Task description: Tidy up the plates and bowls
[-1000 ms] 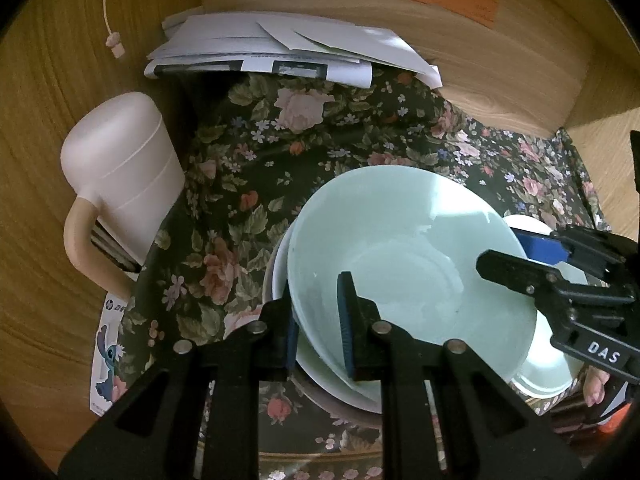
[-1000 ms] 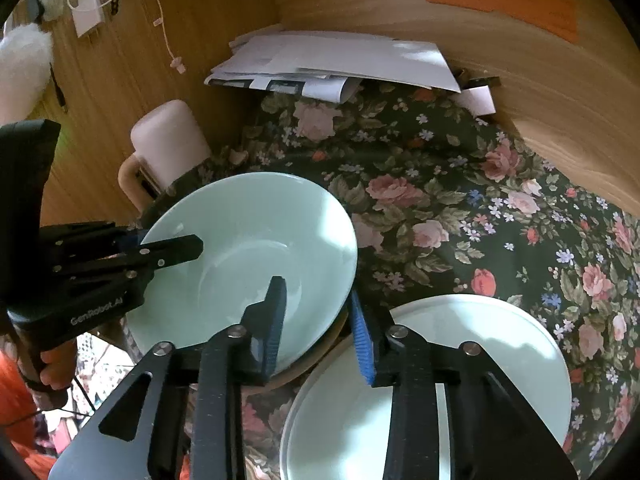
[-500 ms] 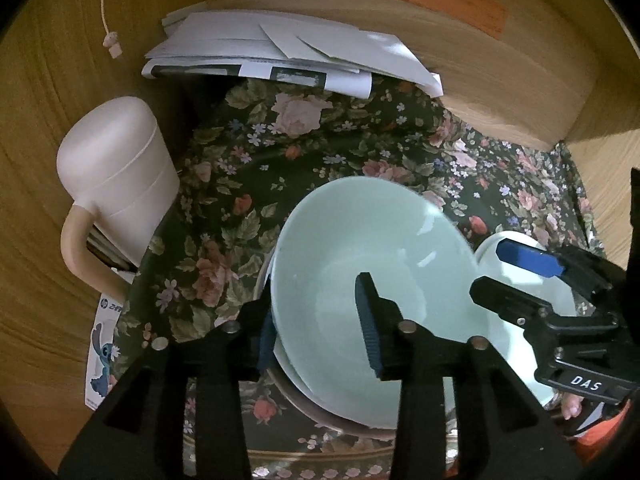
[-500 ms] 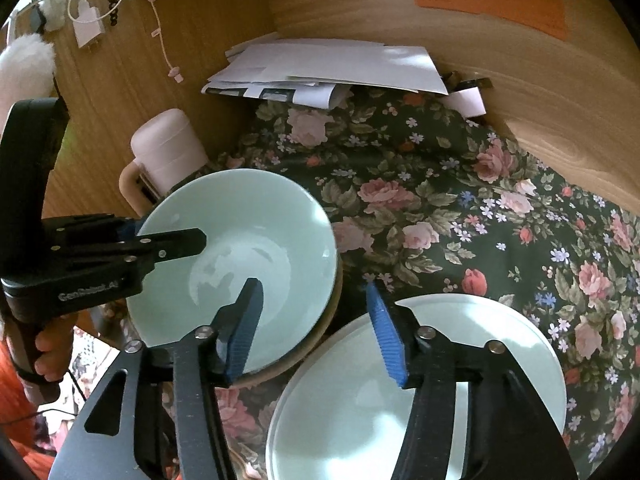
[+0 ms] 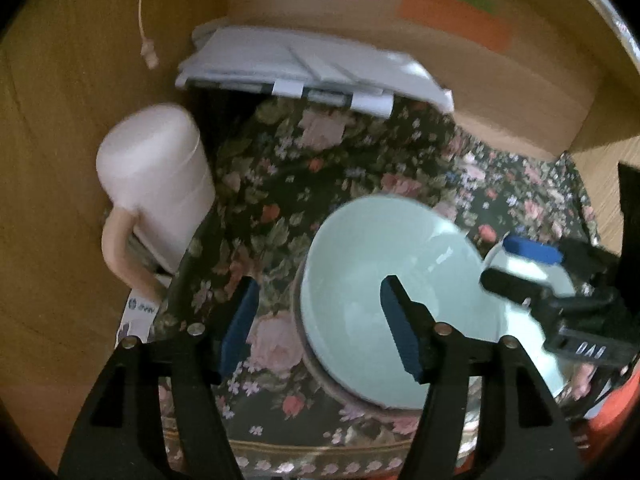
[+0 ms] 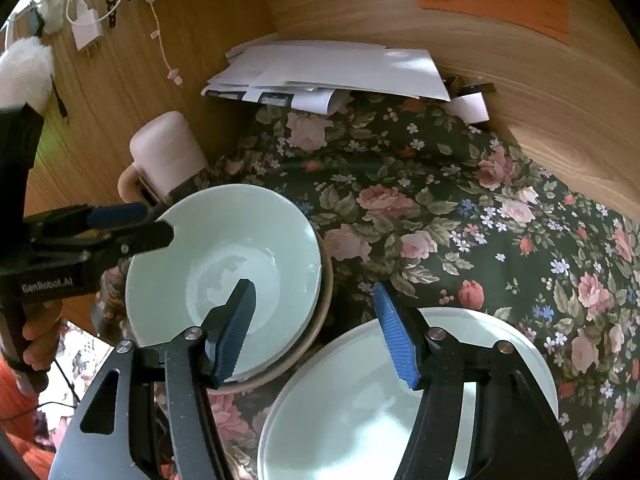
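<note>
A pale mint bowl (image 5: 384,292) (image 6: 224,268) sits nested in a stack with a brownish rim showing beneath it, on the floral cloth (image 6: 440,208). A pale mint plate (image 6: 400,396) lies right of it, partly visible in the left wrist view (image 5: 532,320). My left gripper (image 5: 316,320) is open, its jaws straddling the bowl's left rim without touching; it shows in the right wrist view (image 6: 132,224). My right gripper (image 6: 316,320) is open above the gap between bowl and plate; it shows in the left wrist view (image 5: 520,264).
A pink lidded mug (image 5: 160,184) (image 6: 164,156) stands left against the wooden wall. A pile of white papers (image 6: 332,72) (image 5: 312,68) lies at the back. Wooden walls enclose the back and sides. Coloured sticky notes (image 6: 492,0) hang on the back wall.
Both grippers were shut on the mint bowl's rim a second ago; both have opened wide and pulled back. The bowl now rests in the stack.
</note>
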